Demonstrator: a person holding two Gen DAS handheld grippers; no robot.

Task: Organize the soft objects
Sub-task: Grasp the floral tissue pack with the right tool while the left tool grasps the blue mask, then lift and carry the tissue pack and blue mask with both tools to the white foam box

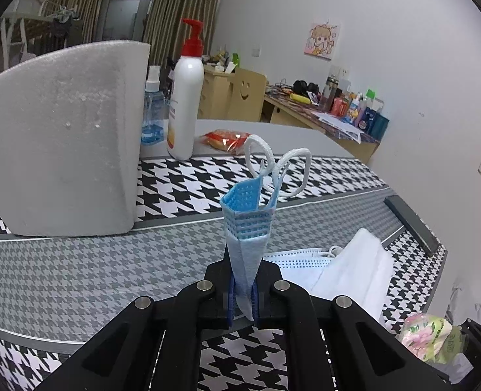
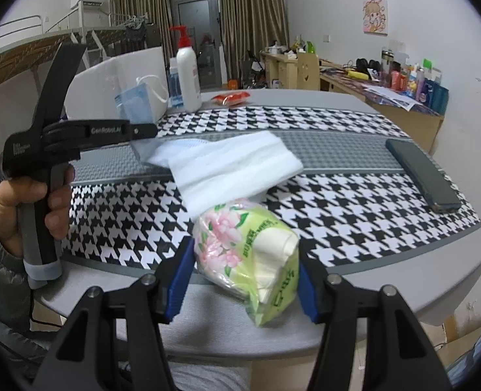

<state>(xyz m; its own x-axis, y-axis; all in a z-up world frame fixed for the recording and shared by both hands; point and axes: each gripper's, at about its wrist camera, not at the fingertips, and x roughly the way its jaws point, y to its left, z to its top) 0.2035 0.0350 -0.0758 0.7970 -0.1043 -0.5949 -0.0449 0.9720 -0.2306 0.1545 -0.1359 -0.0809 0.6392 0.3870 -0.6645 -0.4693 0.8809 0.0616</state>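
Note:
My left gripper (image 1: 243, 296) is shut on a folded blue face mask (image 1: 248, 228) and holds it upright above the table, white ear loops on top. The mask also shows in the right wrist view (image 2: 136, 102), in front of the white foam box (image 2: 110, 81). My right gripper (image 2: 245, 280) has its blue pads on both sides of a green floral tissue pack (image 2: 247, 254) at the table's near edge. A white folded cloth (image 2: 230, 163) lies over another mask (image 2: 181, 146) mid-table.
The foam box (image 1: 61, 137) stands at the left. A white pump bottle (image 1: 185, 97), a blue bottle (image 1: 150, 114) and a red snack pack (image 1: 227, 140) sit behind. A dark phone (image 2: 423, 169) lies at the right on the houndstooth mat (image 2: 338, 195).

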